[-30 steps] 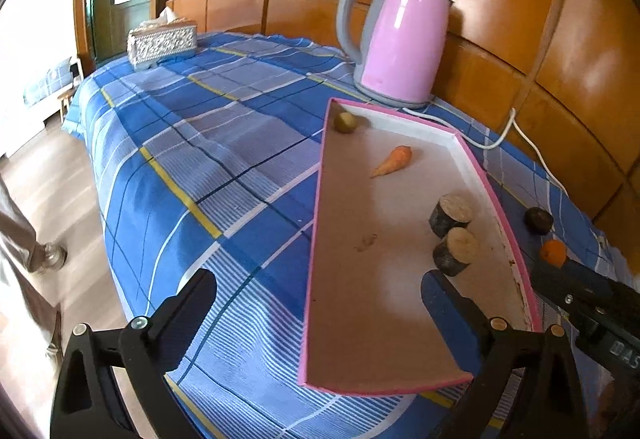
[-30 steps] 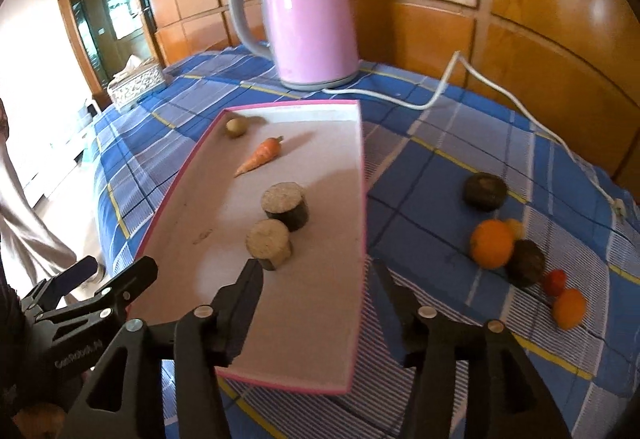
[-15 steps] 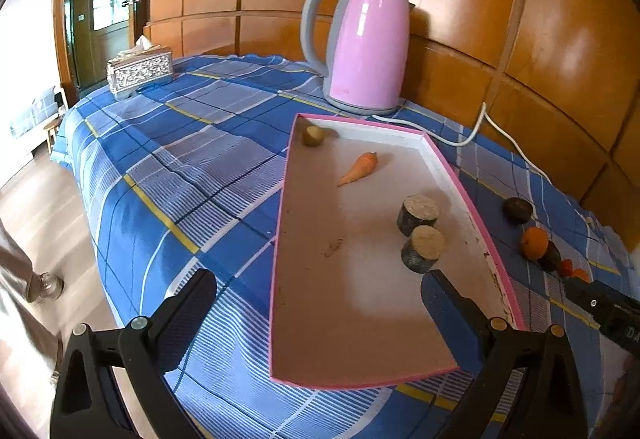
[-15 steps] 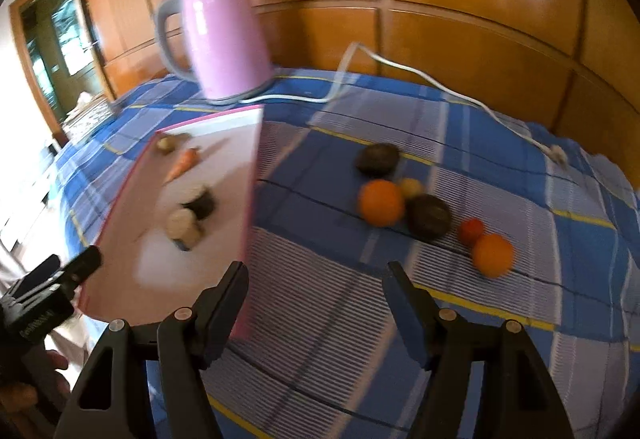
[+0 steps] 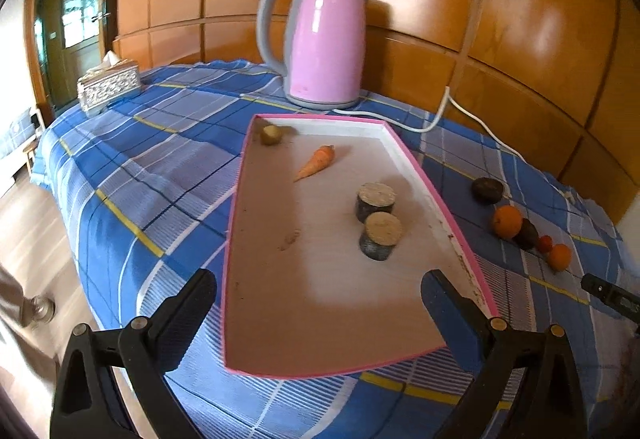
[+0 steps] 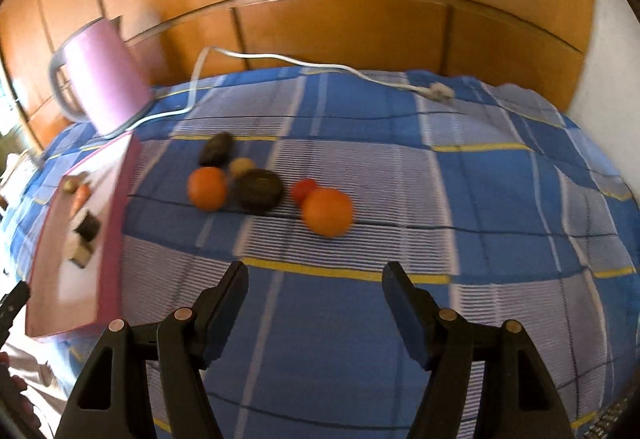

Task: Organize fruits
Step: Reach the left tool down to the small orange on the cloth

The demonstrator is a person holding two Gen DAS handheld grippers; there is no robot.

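Swinging away from the pink-rimmed tray (image 6: 116, 223), the right gripper (image 6: 316, 287) now faces the loose fruit on the blue checked cloth (image 6: 400, 299), where a second ago it looked down into the tray itself. Its jaws have just been opening and stand apart with nothing between them — a sensible width, I judge, for taking one of the round pieces.

In the right wrist view the cluster lies at about twelve o'clock from the fingertips: a near orange (image 6: 327, 212) straight ahead, a small red fruit (image 6: 304, 189) touching it at eleven o'clock, a dark round fruit (image 6: 258, 189) further left, a second orange (image 6: 207, 188) beside that, a small pale fruit (image 6: 241, 166) behind, and another dark fruit (image 6: 216, 149) furthest back. The near orange is the closest to the fingers and looks the likely first pick.

The left gripper (image 5: 320, 303) hangs open and empty over the tray's near end, perhaps ready to steady it. Inside the tray are a carrot (image 5: 316, 167) at twelve o'clock, a small yellowish piece (image 5: 271, 135) in the far corner at eleven, and two stubby brown cylinders (image 5: 378, 215) at one o'clock. These sit well apart from the fruit, which lies outside the tray's right rim — the sorting is still largely ahead. A pink kettle (image 5: 324, 43) stands behind the tray, its white cord (image 6: 280, 59) trailing across the cloth past the fruit.
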